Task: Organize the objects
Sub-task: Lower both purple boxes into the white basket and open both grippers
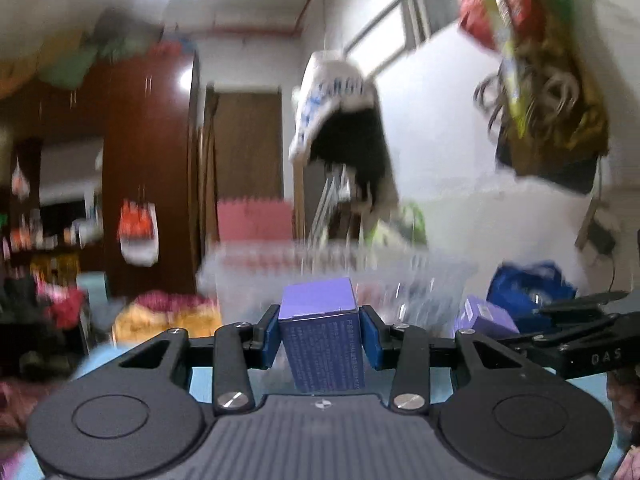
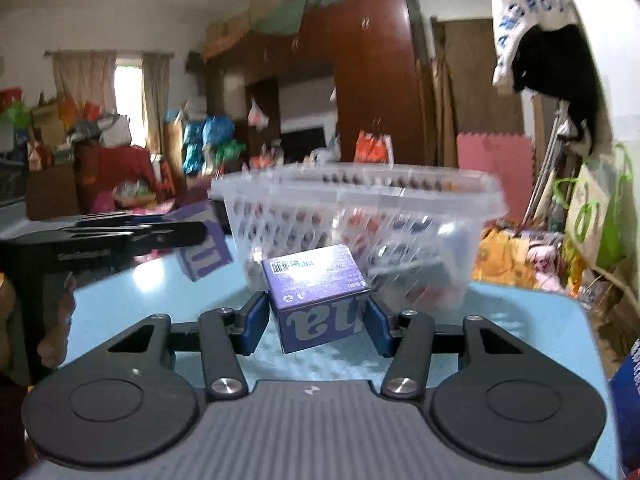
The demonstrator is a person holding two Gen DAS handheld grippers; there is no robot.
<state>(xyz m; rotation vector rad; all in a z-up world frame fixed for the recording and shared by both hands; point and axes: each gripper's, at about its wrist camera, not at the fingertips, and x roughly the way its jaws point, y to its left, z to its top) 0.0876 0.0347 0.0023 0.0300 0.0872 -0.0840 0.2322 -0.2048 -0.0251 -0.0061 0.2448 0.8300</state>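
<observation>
My left gripper (image 1: 320,334) is shut on a purple box (image 1: 320,336), held upright above the light blue table (image 1: 224,384). My right gripper (image 2: 318,320) is shut on a second purple box (image 2: 318,300), held lying flat just in front of a clear perforated plastic basket (image 2: 360,216). The basket also shows blurred in the left wrist view (image 1: 340,272), just beyond the left box. The right gripper and its box appear at the right in the left wrist view (image 1: 486,314). The left gripper with its box appears at the left in the right wrist view (image 2: 200,240).
The basket holds some small dark and red items (image 2: 400,232). A blue bag (image 1: 532,292) lies at the table's right. A dark wooden wardrobe (image 2: 372,80), hanging bags and piles of clothes fill the room behind. The table edge (image 2: 576,312) is at the right.
</observation>
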